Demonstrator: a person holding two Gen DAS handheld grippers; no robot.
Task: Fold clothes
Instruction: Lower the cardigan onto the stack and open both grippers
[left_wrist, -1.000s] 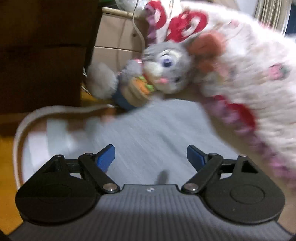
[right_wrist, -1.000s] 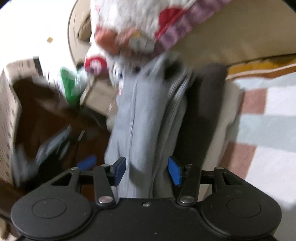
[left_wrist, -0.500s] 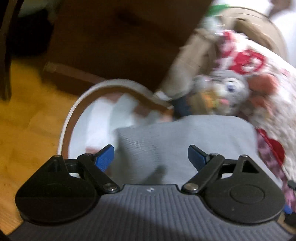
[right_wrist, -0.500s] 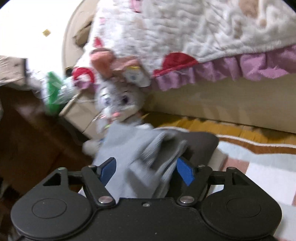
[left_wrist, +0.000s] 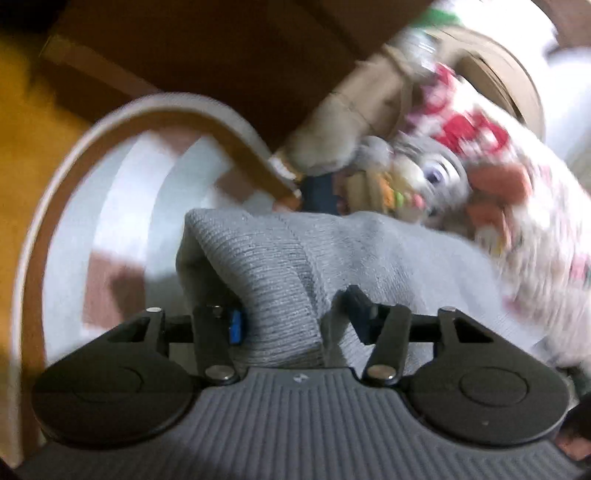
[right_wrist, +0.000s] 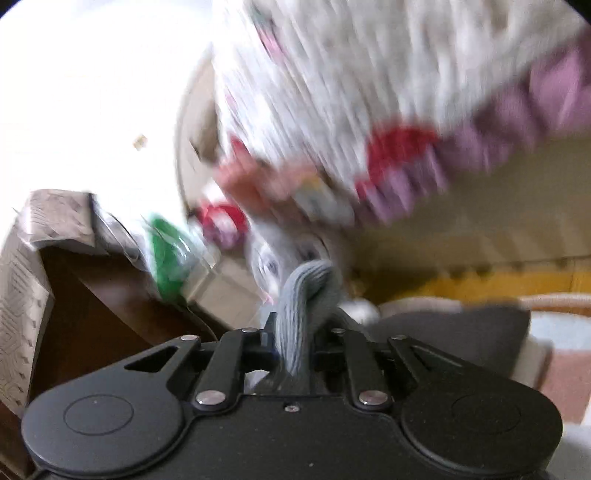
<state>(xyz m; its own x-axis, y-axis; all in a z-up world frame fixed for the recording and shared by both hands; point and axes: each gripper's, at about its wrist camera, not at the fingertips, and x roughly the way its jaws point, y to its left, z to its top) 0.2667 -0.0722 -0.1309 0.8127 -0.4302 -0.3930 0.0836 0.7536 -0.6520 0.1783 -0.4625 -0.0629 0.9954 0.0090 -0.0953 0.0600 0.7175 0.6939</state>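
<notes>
Left gripper: closed partway around a fold of grey ribbed knit garment bunched between its fingers; firm contact cannot be confirmed. Right gripper: clamped on a twisted rope of the same garment. Even tension between both holds is advised before the fold is laid. Striped rug seen only ahead of the left; dark cloth only right of the right.

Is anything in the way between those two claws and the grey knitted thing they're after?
Nothing visible. Both already have the grey knit garment: the right gripper has its jaws pinched on a bunched fold, and the left gripper has fabric between its jaws.
</notes>
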